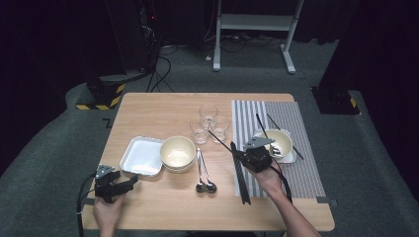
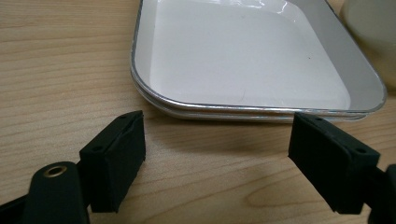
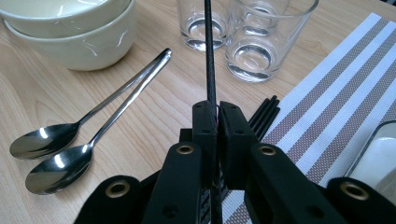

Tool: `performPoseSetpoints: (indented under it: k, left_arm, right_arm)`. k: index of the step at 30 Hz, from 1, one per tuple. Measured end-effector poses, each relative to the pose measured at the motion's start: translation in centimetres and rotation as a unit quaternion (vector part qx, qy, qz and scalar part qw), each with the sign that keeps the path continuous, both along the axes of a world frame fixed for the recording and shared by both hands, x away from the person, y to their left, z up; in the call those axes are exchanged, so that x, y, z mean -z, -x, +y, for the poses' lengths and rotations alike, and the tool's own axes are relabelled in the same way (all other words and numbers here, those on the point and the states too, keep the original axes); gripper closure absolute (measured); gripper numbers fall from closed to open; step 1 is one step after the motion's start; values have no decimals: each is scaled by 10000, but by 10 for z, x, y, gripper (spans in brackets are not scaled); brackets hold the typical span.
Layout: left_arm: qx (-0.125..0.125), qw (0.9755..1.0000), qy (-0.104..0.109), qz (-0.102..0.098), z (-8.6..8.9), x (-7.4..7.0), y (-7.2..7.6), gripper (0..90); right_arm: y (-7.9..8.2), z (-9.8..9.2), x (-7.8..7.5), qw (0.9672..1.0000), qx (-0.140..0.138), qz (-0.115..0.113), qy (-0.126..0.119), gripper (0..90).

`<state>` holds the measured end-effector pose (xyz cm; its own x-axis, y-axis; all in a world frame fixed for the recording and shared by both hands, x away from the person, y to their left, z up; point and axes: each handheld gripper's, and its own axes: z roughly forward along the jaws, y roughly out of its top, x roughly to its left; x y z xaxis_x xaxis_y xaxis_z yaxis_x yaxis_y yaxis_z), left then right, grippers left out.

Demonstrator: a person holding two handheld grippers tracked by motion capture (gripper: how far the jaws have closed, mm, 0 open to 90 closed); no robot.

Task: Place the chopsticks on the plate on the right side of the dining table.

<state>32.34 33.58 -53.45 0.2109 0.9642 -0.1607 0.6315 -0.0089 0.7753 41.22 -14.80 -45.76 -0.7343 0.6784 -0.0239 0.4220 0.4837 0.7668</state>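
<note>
Right gripper (image 3: 212, 119) above the left edge of the striped woven placemat (image 3: 327, 88), fingers (image 3: 204, 126) clamped flat on 1 thin black chopstick (image 3: 209, 51). Chopstick slim, straight, matte, running from the fingers out toward the 3 clear round glasses (image 1: 209, 124) at the far middle of the desk (image 1: 163, 106). More black chopsticks (image 1: 241, 180) bundled on the placemat's left edge, just below the gripper. 2 shiny steel spoons (image 3: 51, 154) side by side on pale wood grain, left of the grip. 2 stacked cream glazed bowls (image 1: 177, 153) beyond them. Left gripper (image 2: 217, 154) near left, fingers (image 2: 119, 158) spread wide on nothing, just short of the white square metal-rimmed tray (image 2: 243, 60).
</note>
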Motion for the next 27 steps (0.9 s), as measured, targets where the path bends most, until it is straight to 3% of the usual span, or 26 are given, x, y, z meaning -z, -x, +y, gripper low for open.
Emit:
performPoseSetpoints:
  k: [27]
  left_arm:
    - [-15,10000,18,-3,0,0,0,189]
  right_arm:
    - [4,-39,-16,9988,449,-203,11,860]
